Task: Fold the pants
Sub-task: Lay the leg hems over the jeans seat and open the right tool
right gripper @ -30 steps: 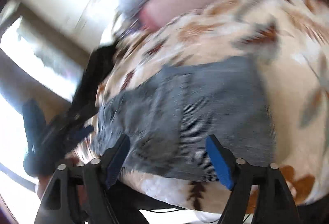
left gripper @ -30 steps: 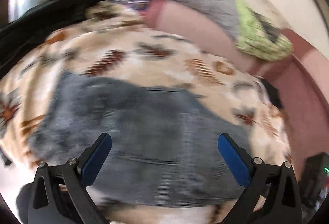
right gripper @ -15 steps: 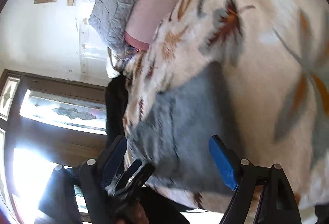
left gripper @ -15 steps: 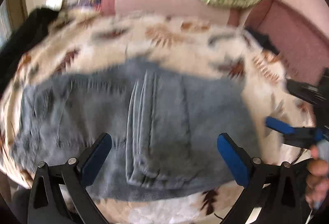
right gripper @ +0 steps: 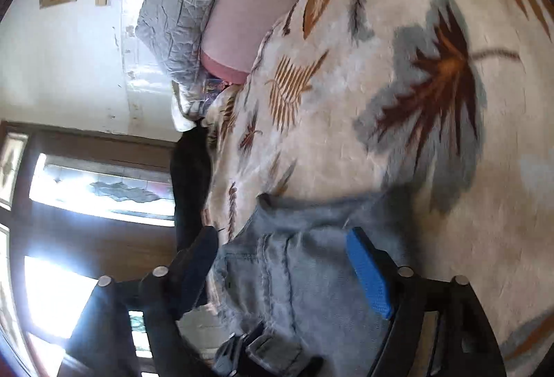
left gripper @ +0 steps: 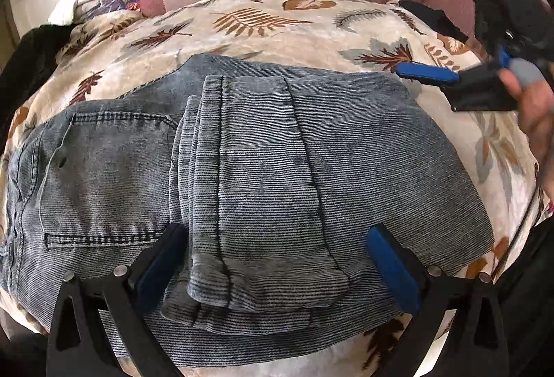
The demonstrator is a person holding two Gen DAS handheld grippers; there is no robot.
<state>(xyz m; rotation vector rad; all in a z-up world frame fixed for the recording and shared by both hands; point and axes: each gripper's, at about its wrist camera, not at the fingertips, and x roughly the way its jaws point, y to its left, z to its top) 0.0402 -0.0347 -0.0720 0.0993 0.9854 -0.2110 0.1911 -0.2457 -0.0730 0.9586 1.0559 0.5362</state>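
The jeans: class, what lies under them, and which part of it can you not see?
Under the jeans lies a leaf-print blanket, showing all round their edges. The part beneath the denim is covered, so nothing there can be seen.

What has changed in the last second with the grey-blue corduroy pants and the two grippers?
The right gripper swung out to the pants' right side, now appearing in the left wrist view. The left gripper came nearer the grey-blue corduroy pants. Unchanged: pants folded on the leaf-patterned blanket, both jaws open, nothing grasped.

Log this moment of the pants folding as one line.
pants: folded, lying on leaf-print blanket | left gripper: open, over pants | right gripper: open, at pants edge
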